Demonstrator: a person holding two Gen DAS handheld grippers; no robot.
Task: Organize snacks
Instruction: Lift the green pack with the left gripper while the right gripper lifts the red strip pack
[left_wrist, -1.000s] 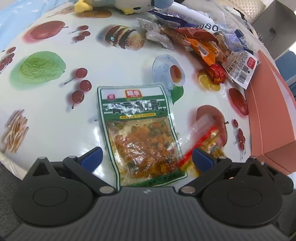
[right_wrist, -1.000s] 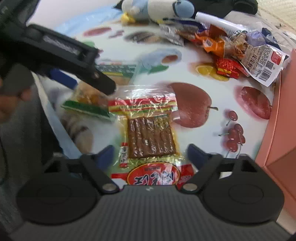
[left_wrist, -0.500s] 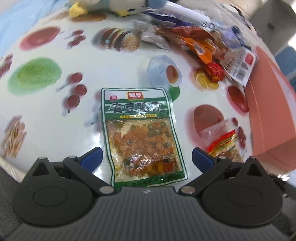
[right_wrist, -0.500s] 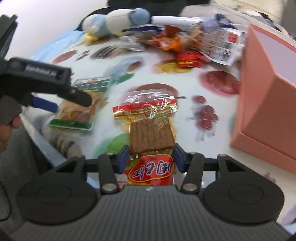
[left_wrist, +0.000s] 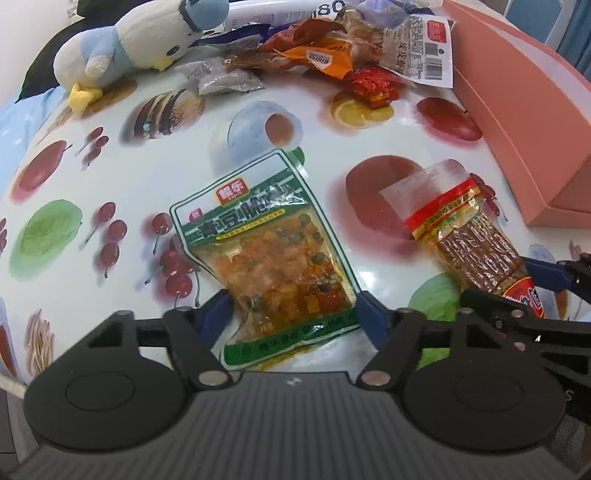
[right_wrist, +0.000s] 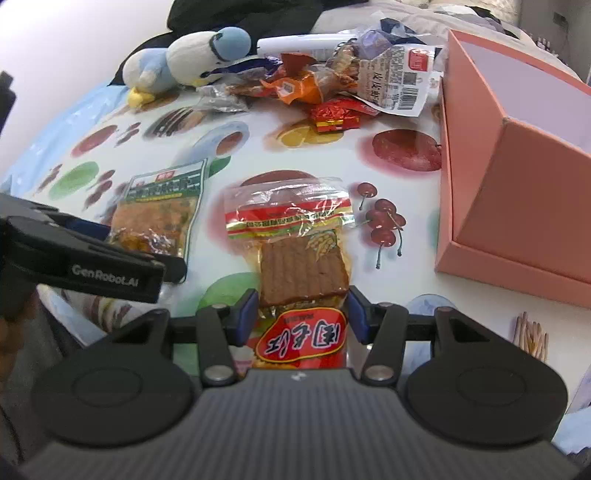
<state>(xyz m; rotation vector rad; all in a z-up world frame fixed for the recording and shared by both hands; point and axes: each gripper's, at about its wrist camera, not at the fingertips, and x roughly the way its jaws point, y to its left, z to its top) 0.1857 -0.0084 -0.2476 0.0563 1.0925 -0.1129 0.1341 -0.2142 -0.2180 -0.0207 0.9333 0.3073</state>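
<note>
A green packet of peas (left_wrist: 266, 251) lies on the fruit-print tablecloth (left_wrist: 110, 155). My left gripper (left_wrist: 293, 314) straddles its near end. Its jaws are closing, and the blue pads touch both side edges, where the film buckles. To the right lies a red packet of brown strips (right_wrist: 295, 236), its clear top end pointing away from me. My right gripper (right_wrist: 301, 314) is shut on it, the pads pressing its sides just above the red label. The left wrist view shows both packets, with the red packet (left_wrist: 469, 236) at the right.
An open pink box (right_wrist: 517, 206) stands at the right, close to the red packet. A pile of loose snack packets (right_wrist: 332, 85) and a blue and white plush bird (right_wrist: 184, 59) lie at the far side. The table's near edge runs just under both grippers.
The left jaws have come in from wide apart onto the green packet, and the left view has rolled and shifted. The right jaws closed on the red packet and rolled towards the pink box.
</note>
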